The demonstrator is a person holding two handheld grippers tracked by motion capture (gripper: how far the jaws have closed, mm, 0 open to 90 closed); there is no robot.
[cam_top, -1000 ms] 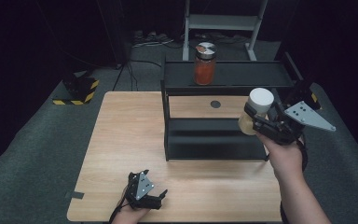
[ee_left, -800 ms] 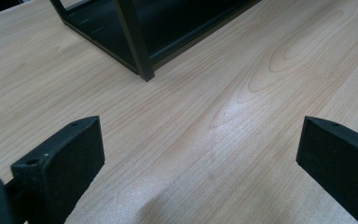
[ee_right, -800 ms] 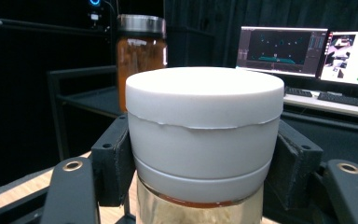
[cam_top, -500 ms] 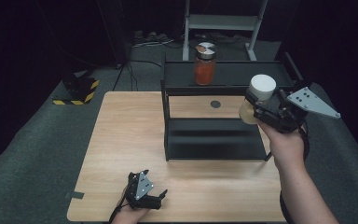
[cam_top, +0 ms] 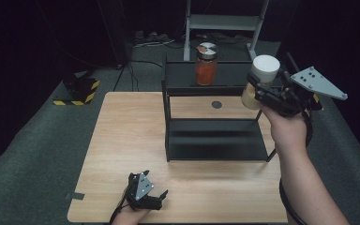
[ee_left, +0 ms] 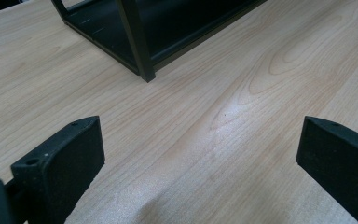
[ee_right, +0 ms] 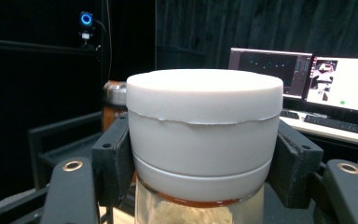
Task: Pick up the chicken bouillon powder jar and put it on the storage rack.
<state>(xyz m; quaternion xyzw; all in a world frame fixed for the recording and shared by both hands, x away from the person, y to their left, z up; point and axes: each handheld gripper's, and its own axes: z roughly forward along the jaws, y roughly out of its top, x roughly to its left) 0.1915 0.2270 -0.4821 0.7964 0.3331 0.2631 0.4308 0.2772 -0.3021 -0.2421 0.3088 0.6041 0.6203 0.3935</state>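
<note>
Wooden table, white-lidded jar upright in right gripper

Your right gripper is black with a grey three-cornered plate; brass-coloured screw rings sit behind its jaws. Your forearms are bare.

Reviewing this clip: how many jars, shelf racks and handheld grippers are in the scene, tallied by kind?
Jars: 2, the red-filled jar on the rack's top shelf and the white-lidded jar clamped in the right gripper
Shelf racks: 1, the black rack on the table
Grippers: 2, right gripper and left gripper, open and resting at the table's near edge
Total: 5
</note>
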